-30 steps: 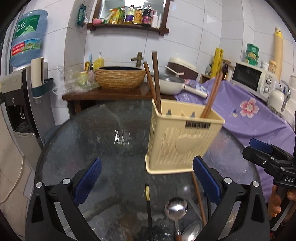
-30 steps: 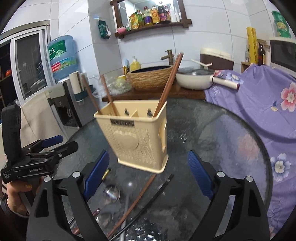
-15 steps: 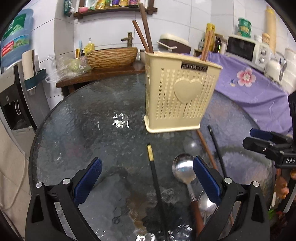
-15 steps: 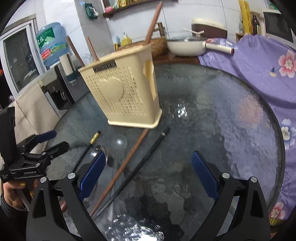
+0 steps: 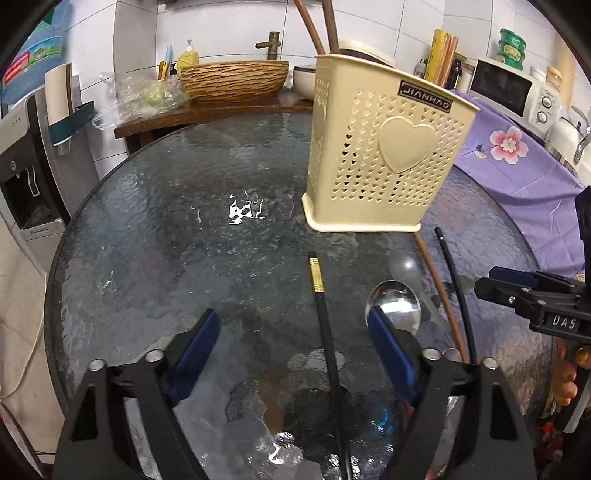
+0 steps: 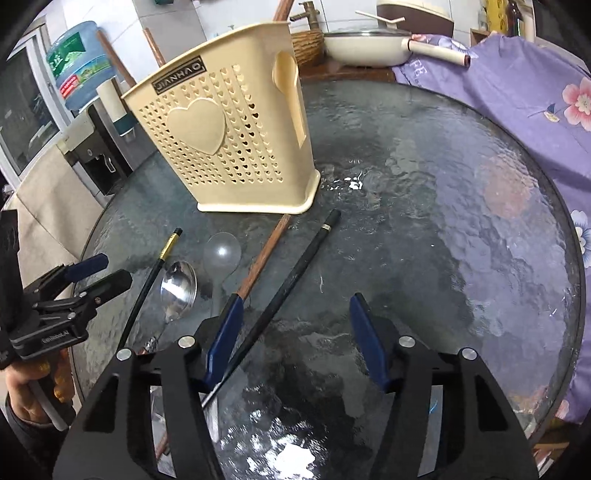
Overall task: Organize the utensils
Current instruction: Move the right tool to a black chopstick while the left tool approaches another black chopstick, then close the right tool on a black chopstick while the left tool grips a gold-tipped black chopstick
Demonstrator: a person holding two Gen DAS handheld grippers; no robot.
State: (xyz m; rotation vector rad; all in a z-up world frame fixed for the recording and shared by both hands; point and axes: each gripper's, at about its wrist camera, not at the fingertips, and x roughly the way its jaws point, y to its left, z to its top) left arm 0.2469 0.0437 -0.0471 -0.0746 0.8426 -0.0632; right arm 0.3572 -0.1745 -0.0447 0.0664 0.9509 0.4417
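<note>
- The left gripper [image 5: 293,360] is hovering over the glass worktop [image 5: 166,236], jaws just narrowing, apart around a gold-banded black chopstick [image 5: 325,332], not pressing it.
- The right gripper [image 6: 295,332] is likewise closing, unclamped, over another black chopstick [image 6: 291,280].
- The cream utensil holder [image 6: 229,147] is standing beyond, holding brown chopsticks [image 5: 317,26].
- A metal spoon [image 6: 179,288] is lying between.

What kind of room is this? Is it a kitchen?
It looks like a home kitchen. There is a microwave on the counter, a frying pan by the tiled wall, and a round glass table with a cream utensil holder, a spoon and chopsticks.
</note>
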